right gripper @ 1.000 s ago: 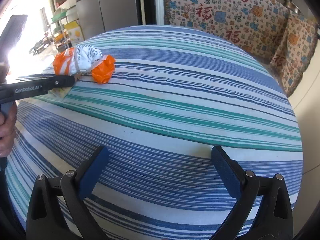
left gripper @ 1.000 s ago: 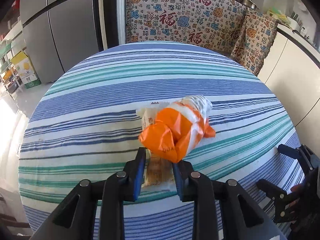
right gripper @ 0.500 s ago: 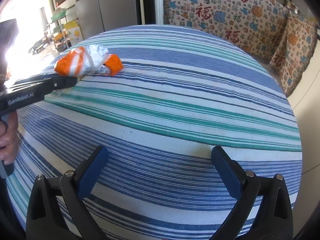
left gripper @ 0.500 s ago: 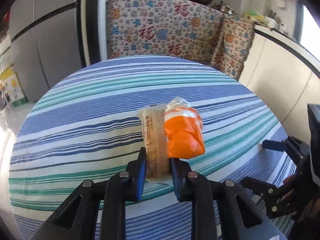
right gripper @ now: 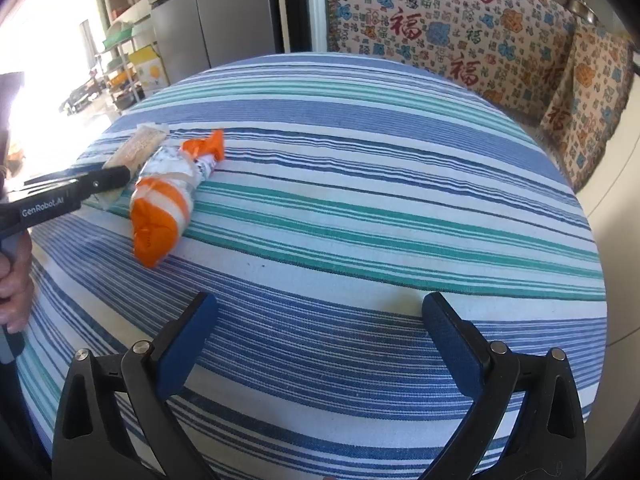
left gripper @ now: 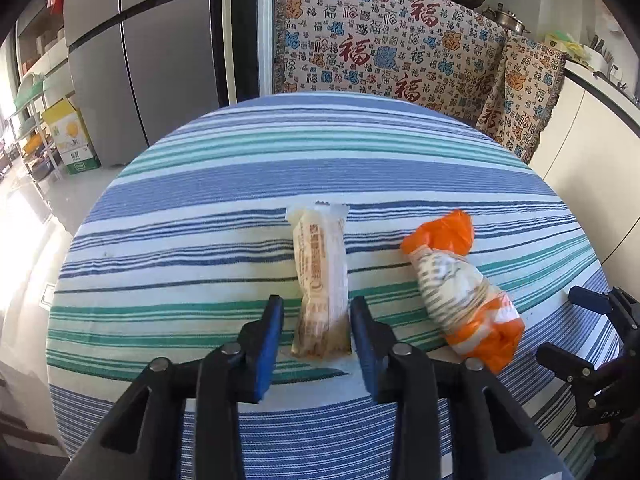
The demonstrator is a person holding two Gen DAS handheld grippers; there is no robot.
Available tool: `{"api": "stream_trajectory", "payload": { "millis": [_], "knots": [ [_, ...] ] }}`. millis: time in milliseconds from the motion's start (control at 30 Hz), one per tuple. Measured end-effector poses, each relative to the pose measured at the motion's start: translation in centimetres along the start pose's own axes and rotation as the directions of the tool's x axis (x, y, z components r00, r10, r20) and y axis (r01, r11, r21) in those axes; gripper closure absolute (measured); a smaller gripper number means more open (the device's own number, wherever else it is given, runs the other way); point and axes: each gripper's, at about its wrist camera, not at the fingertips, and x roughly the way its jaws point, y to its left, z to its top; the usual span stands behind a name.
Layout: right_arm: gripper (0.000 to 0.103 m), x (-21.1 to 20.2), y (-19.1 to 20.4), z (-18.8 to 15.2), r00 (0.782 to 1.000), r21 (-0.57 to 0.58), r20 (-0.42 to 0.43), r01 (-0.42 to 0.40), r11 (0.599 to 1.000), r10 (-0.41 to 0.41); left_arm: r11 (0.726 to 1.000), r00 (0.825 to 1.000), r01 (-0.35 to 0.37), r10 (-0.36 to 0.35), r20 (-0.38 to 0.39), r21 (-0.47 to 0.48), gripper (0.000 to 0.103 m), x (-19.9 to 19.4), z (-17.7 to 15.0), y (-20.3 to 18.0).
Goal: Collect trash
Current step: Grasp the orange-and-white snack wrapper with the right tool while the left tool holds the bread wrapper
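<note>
Striped cloth, blue, teal and white, covers the round worktop point(left gripper: 200, 208), the largest item in view. Patterned fabric point(left gripper: 380, 48) with red characters hangs beyond its 12 o'clock edge; a grey refrigerator point(left gripper: 140, 60) stands at 10 o'clock.

Left gripper point(left gripper: 316, 320): black frame, blue pads, at 6 o'clock in the left wrist view. Its fingers have just been opening and stand apart, one on each side of the near end of the wrapper, with a gap showing on the left side; the right pad lies just beside the wrapper edge, and contact there cannot be told.

Right gripper point(right gripper: 320, 328): fingers spread wide over bare cloth, nothing between them.

Orange-and-white plastic bag point(left gripper: 460, 292): crumpled, twisted, lying on the worktop at 3 o'clock from the wrapper, apart from the left fingers.

Beige snack wrapper point(left gripper: 320, 280): long, printed, lying flat on the worktop, lengthwise from 12 to 6 o'clock, just beside the bag.

A hand point(right gripper: 14, 280) grips the left gripper's handle at 9 o'clock in the right wrist view.
</note>
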Motion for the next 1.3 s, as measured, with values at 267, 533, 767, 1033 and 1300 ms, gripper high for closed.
{"api": "stream_trajectory", "payload": {
  "millis": [267,533,767,1033,1300],
  "knots": [
    [0.005,0.7,5.9,1.2,0.984,-0.069,-0.050,-0.174,0.982,0.170,0.998,0.997,-0.065,0.065,-0.036,0.011,0.044,-0.2,-0.5,1.3],
    [0.013,4.4,8.7,5.4,0.990,-0.130,-0.100,-0.116,0.985,0.104,0.998,0.999,-0.022,0.024,-0.035,0.060,0.046,0.0,-0.3,1.1],
    [0.058,2.9,5.9,5.8,0.994,-0.143,-0.091,-0.076,0.987,0.064,0.994,0.998,0.051,-0.046,-0.046,0.099,0.074,-0.3,-0.2,0.3],
    [0.050,0.7,2.4,3.1,0.991,-0.131,-0.132,-0.051,0.990,0.033,0.987,0.986,0.146,-0.141,-0.089,0.063,0.065,-0.5,0.1,-0.1],
    [0.027,0.9,3.0,5.7,0.981,-0.129,-0.184,-0.084,0.988,0.060,0.985,0.983,0.168,-0.165,-0.076,0.039,0.057,-0.3,1.0,0.1]
  ]
}}
